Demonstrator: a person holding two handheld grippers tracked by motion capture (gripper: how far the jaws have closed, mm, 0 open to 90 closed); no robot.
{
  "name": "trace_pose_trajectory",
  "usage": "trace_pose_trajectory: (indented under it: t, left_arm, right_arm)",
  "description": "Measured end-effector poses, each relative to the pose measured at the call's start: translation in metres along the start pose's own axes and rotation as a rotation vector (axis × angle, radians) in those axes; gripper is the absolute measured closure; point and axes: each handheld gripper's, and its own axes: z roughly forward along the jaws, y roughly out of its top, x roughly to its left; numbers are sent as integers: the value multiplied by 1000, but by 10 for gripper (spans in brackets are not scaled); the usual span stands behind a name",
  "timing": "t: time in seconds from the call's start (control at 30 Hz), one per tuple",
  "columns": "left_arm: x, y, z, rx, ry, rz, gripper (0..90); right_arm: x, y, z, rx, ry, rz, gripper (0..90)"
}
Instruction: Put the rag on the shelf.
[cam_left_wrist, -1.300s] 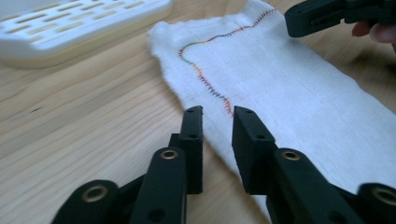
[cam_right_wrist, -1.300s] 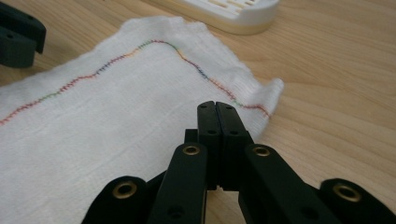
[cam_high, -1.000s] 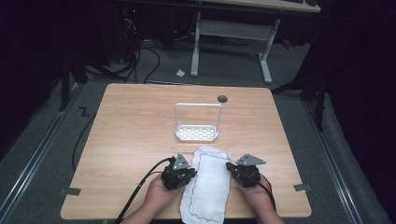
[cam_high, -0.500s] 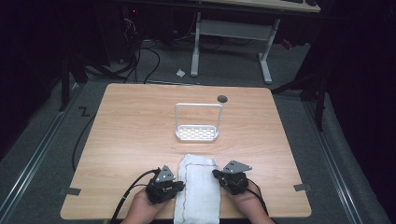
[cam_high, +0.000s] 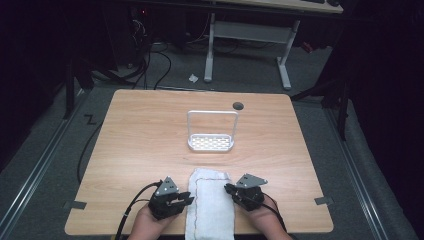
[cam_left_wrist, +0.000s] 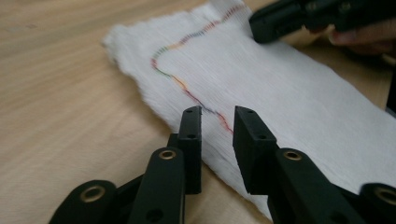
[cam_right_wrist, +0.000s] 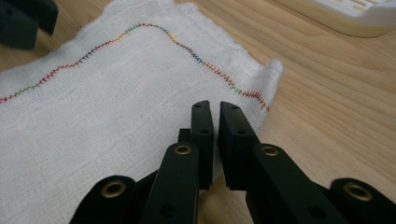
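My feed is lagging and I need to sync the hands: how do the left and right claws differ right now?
The left claw stands a little open, with cloth showing through the gap; the right claw is nearly closed, down to a thin slit. The left sits at the cloth's left edge, the right at its right edge. Both point inward at the cloth, low over the table.

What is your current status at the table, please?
Left tool open at the cloth's left edge. Right tool nearly shut at its right edge; grip unclear. White rack stands apart, farther back.
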Motion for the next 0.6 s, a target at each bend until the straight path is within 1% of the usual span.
trace_pose_trajectory:
  t: [0.07, 0.1, 0.13, 0.17, 0.23, 0.3, 0.33, 0.37, 0.4, 0.43, 0.5, 0.53, 0.57, 0.6]
  left_arm:
    - [5, 1, -2, -24, 38, -6, 665]
    - [8, 2, -2, -30, 62, -13, 665]
    - [12, 2, 0, -39, 87, -34, 635]
    - [12, 2, 0, -39, 87, -34, 622]
    - [16, 3, 7, -44, 106, -54, 611]
    - [18, 5, 14, -42, 115, -64, 593]
    - [18, 9, 23, -45, 146, -68, 592]
    - [19, 11, 27, -47, 158, -80, 591]
    - [19, 11, 27, -47, 158, -80, 592]
    - [20, 14, 31, -52, 166, -101, 592]
    - [22, 19, 36, -70, 179, -118, 602]
    - [22, 21, 39, -67, 181, -121, 611]
    - [23, 26, 47, -37, 185, -114, 626]
    - [23, 28, 50, -30, 188, -108, 626]
  right_arm:
    - [-1, 0, 0, -1, 4, 1, 846]
    - [-1, 0, 0, -1, 4, 1, 846]
    - [-1, 0, 0, 0, 6, -1, 844]
    - [-1, 0, 0, 0, 6, -1, 844]
    - [-1, 0, 0, 1, 7, -3, 843]
    - [-2, 0, 0, 2, 9, -2, 842]
    - [-2, 0, 0, 0, 14, -4, 838]
    - [-2, 0, 0, 0, 14, -2, 836]
    - [-2, 0, 0, 0, 14, -2, 836]
    - [-2, 0, 0, -1, 14, -1, 834]
    - [-2, 0, 0, -2, 16, 1, 832]
    - [-3, 0, 0, -2, 17, 3, 832]
    - [-3, 0, 0, -2, 17, 2, 832]
    - [-3, 0, 0, -1, 18, 2, 832]
